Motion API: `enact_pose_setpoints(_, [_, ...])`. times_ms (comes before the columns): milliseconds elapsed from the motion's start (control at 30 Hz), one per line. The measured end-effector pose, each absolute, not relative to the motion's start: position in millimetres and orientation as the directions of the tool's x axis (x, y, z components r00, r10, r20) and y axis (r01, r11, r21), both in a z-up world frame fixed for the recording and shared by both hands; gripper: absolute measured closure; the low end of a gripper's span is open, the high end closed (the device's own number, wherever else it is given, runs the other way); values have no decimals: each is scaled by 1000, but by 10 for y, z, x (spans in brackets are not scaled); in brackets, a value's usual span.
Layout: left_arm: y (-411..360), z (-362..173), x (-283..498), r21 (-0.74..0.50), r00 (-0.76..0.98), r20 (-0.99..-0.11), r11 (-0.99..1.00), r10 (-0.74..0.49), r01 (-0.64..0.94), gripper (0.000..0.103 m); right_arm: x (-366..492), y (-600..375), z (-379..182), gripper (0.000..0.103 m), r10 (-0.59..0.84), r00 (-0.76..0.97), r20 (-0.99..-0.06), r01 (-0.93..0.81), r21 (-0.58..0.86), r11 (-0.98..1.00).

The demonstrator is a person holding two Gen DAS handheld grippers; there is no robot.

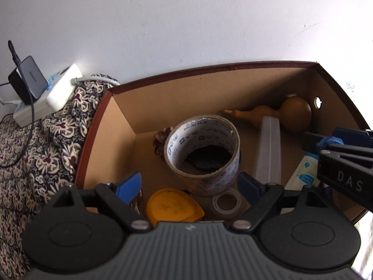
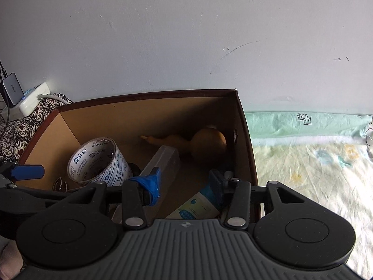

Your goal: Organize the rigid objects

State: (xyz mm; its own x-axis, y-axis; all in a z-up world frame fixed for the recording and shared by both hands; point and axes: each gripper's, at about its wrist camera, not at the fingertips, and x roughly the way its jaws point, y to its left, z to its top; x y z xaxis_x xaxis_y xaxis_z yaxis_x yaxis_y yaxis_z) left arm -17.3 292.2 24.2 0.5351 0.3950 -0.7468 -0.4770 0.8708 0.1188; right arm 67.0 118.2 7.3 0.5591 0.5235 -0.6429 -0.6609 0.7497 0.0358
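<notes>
Left gripper (image 1: 188, 186), jaws apart around the tape roll (image 1: 202, 154) mid-box (image 1: 112, 116); right gripper (image 2: 184, 186), jaws apart over the white bottle (image 2: 198, 206) by the box's right wall; gourd (image 1: 291, 114) in far-right corner.

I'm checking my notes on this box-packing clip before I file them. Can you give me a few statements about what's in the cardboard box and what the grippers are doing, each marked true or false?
1. The big tape roll stands on its end inside the cardboard box. True.
2. The brown gourd lies outside the box on the bedsheet. False: it lies in the box's far right corner.
3. The left gripper is clamped on the orange lid. False: its jaws are open and hold nothing.
4. A small clear tape roll sits beside the orange lid. True.
5. The right gripper is open above the box. True.
</notes>
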Motion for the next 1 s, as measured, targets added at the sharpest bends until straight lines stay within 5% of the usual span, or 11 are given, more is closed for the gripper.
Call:
enact_pose_setpoints(700, [3141,38,-140,43,466,-813,835,348,-549,14,789,1472,-34,70,549,534,-644,-679,62,732])
enact_pose_setpoints(1000, [3114,8,-122,79,492,-774,832,398,-549,14,853,1414,-89,70,570,517,-639,-672,110,732])
